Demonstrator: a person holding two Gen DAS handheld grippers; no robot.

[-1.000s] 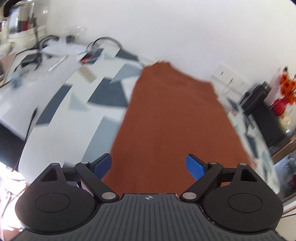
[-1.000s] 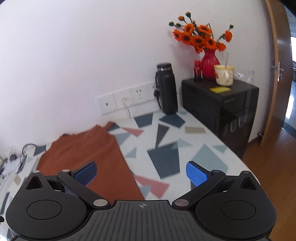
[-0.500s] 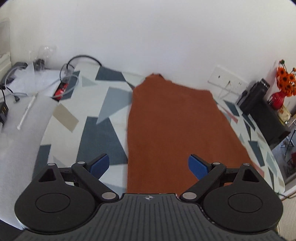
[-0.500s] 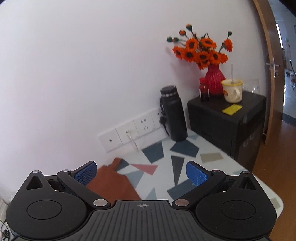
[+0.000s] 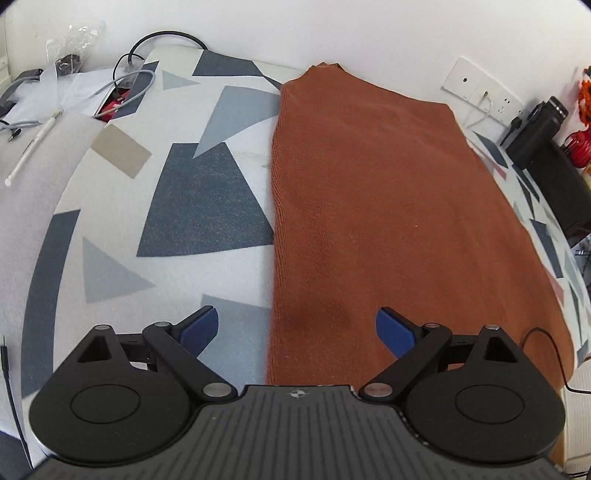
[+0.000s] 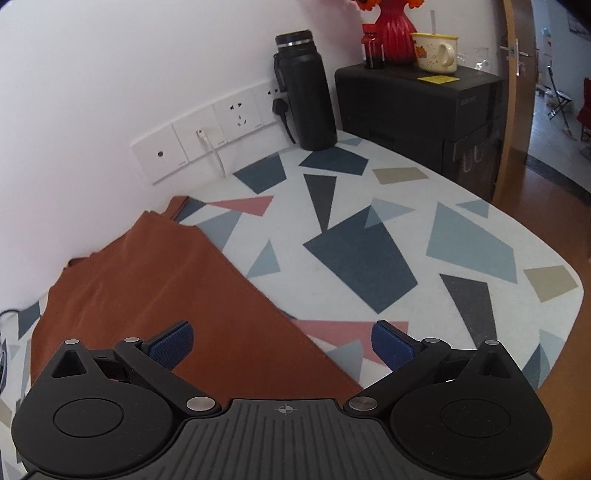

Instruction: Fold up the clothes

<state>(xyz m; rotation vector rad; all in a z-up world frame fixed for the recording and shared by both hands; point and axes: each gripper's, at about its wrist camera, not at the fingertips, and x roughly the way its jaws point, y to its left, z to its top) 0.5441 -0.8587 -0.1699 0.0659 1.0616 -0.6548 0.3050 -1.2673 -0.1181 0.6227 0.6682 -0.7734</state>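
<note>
- Rust-brown garment [image 5: 388,206] lies flat on the patterned tablecloth [image 5: 207,206], one long panel filling the centre and right of the left wrist view, its narrow end toward the wall at the top.
- Left gripper [image 5: 297,325] hovers at the bottom of the frame with jaws spread wide and nothing between them; its left blue pad [image 5: 199,326] is over the tablecloth, the right one over the cloth's near end.
- Right gripper [image 6: 282,341] sits at the bottom of its own frame, jaws likewise wide apart and empty, straddling the garment's right edge [image 6: 155,295], which fills the lower left there.
- Only the left wrist view shows the clutter at upper left: grey cables [image 5: 125,81], a white pen-like stick [image 5: 27,153] and a crumpled plastic bag [image 5: 70,37].
- Only the right wrist view shows, at upper right, the black cabinet [image 6: 417,103] clearly, with one cream mug [image 6: 436,51] holding a stick-like thing, one red vase [image 6: 395,26], one small dark bottle [image 6: 373,50] and a yellow note [image 6: 437,78] on top.
- One black flask [image 6: 306,88] stands on the table against the wall, beside a row of four wall sockets [image 6: 210,136]; two have plugs in them.
</note>
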